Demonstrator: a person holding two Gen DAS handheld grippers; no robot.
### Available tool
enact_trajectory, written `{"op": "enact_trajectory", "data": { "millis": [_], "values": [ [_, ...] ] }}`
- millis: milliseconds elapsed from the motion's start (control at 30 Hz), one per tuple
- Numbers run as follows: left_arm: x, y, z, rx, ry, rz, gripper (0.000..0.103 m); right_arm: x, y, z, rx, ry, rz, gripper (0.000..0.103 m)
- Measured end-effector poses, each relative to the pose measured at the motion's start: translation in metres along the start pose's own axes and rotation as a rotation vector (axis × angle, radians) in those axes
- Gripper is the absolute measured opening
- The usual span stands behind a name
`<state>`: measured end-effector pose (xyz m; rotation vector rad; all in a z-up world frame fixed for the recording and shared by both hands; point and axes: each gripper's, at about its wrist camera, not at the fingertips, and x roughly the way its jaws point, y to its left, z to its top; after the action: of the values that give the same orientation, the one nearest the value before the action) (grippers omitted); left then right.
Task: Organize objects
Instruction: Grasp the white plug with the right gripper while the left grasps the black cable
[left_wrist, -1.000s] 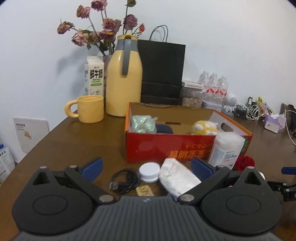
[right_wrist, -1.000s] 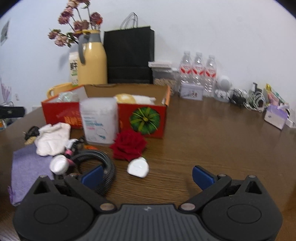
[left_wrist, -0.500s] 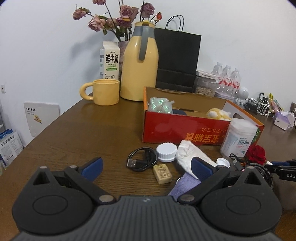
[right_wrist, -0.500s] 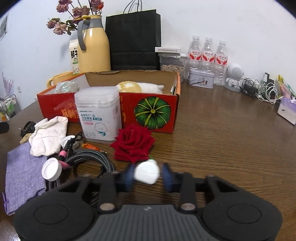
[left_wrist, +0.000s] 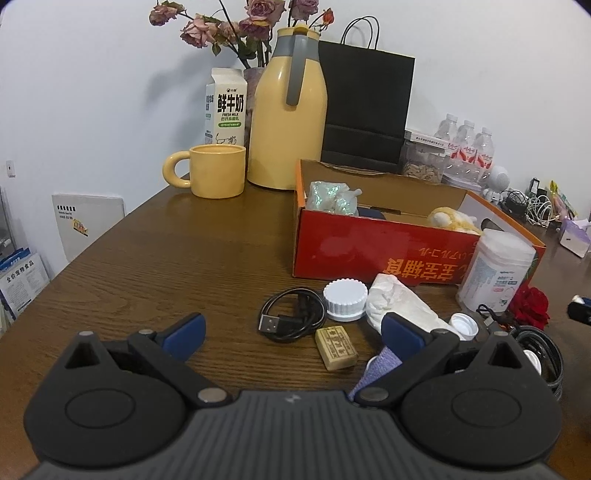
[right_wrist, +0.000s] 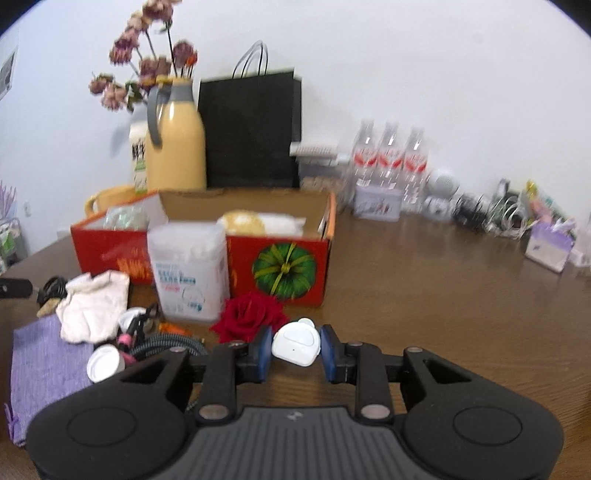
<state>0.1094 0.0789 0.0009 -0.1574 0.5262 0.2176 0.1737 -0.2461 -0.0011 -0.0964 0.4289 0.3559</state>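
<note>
White wall is backing a brown wood-grain bench (left_wrist: 177, 258) crowded with clutter. Ahead of the left claw (left_wrist: 291, 328), whose blue pads are standing wide apart and released with nothing between them, a coiled black USB cable (left_wrist: 291, 314), a round white ribbed lid (left_wrist: 345, 299) and a small tan stamped block (left_wrist: 336, 348) are lying close together. A crumpled white cloth (left_wrist: 399, 306) is sitting just right of the lid, partly behind the claw's right finger.

Further ahead, an open red cardboard box (left_wrist: 369, 251) is standing with a yellow plush toy (left_wrist: 454, 219) and a shiny crinkled packet (left_wrist: 332, 197) inside. Its front is carrying upside-down gold characters I cannot read. Beyond it to the left are a yellow ceramic mug (left_wrist: 216, 175), a tall yellow flask with a grey handle (left_wrist: 288, 122) and a white milk carton (left_wrist: 226, 107) reading "FRESH MILK".

The right claw (right_wrist: 295, 349) is clenching a small white rounded plastic gadget (right_wrist: 295, 347) between its blue pads; its smooth face is showing one tiny dark dot. Just ahead and left, a red fabric rose (right_wrist: 251, 315) is lying, with a translucent white tub with a blue-printed label (right_wrist: 190, 273) and the box's green pumpkin picture (right_wrist: 284, 269) behind it. A purple woven cloth (right_wrist: 40, 365) is lying far left.
</note>
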Motion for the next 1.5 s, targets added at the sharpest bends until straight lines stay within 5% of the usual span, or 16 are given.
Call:
{"op": "enact_trajectory", "data": {
  "millis": [733, 933, 1000, 1100, 1500],
  "values": [
    [0.058, 0.012, 0.019, 0.003, 0.141, 0.034, 0.103, -0.022, 0.003, -0.001, -0.012, -0.151, -0.032, 0.027],
    [0.066, 0.012, 0.021, 0.012, 0.15, 0.035, 0.09, -0.022, 0.005, -0.002, -0.023, -0.156, -0.035, 0.027],
    [0.064, 0.01, 0.019, 0.025, 0.136, 0.026, 0.079, -0.022, 0.005, -0.002, -0.022, -0.154, -0.038, 0.027],
    [0.059, 0.005, 0.016, 0.053, 0.115, 0.023, 0.049, -0.021, 0.005, -0.002, -0.021, -0.151, -0.043, 0.027],
    [0.043, 0.007, 0.015, 0.015, 0.025, 0.008, 0.046, -0.021, 0.006, -0.001, -0.033, -0.149, -0.059, 0.027]
  ]
}}
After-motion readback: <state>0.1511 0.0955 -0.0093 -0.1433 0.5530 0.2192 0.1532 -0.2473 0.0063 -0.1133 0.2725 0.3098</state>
